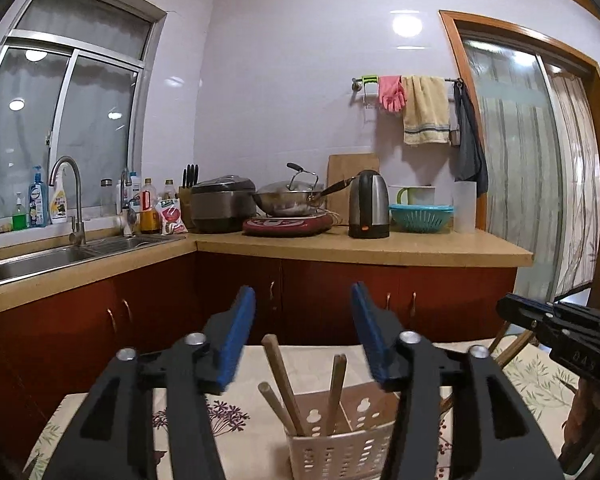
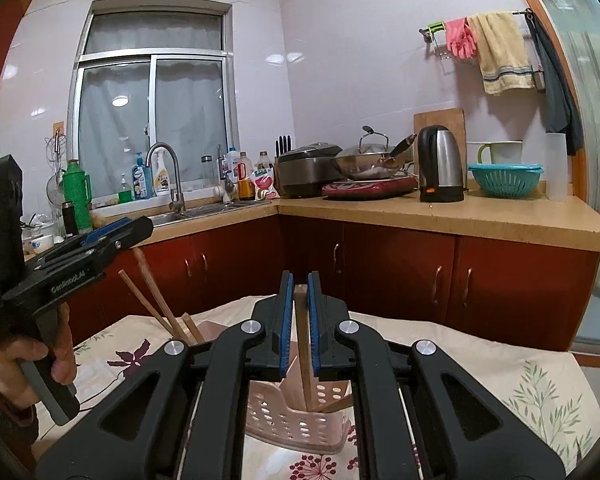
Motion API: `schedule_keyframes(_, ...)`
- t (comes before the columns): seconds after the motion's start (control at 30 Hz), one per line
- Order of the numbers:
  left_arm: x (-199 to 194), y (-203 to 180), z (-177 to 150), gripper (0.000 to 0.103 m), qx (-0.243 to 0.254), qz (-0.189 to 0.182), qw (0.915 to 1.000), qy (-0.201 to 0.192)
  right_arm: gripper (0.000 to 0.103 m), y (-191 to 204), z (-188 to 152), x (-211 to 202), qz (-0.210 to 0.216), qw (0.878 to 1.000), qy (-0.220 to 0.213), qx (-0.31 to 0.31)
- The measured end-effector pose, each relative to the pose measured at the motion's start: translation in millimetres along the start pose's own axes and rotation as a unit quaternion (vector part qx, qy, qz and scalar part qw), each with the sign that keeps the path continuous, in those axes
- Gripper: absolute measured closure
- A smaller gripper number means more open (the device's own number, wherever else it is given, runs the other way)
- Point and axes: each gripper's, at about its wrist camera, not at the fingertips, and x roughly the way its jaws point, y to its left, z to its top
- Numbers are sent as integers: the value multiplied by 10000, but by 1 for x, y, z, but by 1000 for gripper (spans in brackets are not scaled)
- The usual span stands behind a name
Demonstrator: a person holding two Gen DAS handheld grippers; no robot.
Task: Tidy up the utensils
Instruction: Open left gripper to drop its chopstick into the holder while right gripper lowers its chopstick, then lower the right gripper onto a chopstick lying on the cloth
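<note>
On the counter (image 1: 380, 250) we list: a steel sink (image 1: 52, 258) with a curved faucet (image 1: 66, 196), cleaning bottles (image 1: 38, 200) along the sill, a knife block (image 1: 188, 196), a rice cooker (image 1: 224, 204), a lidded wok (image 1: 290, 198) on a red hob (image 1: 286, 226), a kettle (image 1: 368, 206) and a teal colander (image 1: 420, 216). Above, we note pink gloves (image 1: 392, 94) and a towel (image 1: 426, 110) on a rail. A floral tablecloth (image 2: 480, 364) lies nearest us.
</note>
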Motion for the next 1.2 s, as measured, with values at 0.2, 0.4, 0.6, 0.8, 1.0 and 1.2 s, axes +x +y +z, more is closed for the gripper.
schedule_keyframes(0.2, -17, -5, 3, 32, 98, 153, 9998, -37, 79, 5, 1, -15, -39, 10000, -42, 0)
schedule_keyframes(0.4, -51, -10, -11, 28, 19, 279, 9995, 135, 77, 17, -10, -51, -135, 9999, -43, -88)
schedule_keyframes(0.6, -74, -22, -52, 28, -155, 375, 9967, 708, 77, 33, -58, -82, -188, 9990, 370, -155)
schedule_keyframes(0.8, -95, -40, -106, 28, -264, 374, 9887, 1425, 77, 50, -123, -109, -112, 9958, 866, -283)
schedule_keyframes(1.0, -118, -50, -150, 28, -313, 562, 9824, 1751, 77, 64, -172, -131, 140, 9924, 1183, -312)
schedule_keyframes(1.2, -130, -52, -172, 28, -406, 677, 9778, 1942, 77, 69, -201, -141, 276, 9901, 1352, -261)
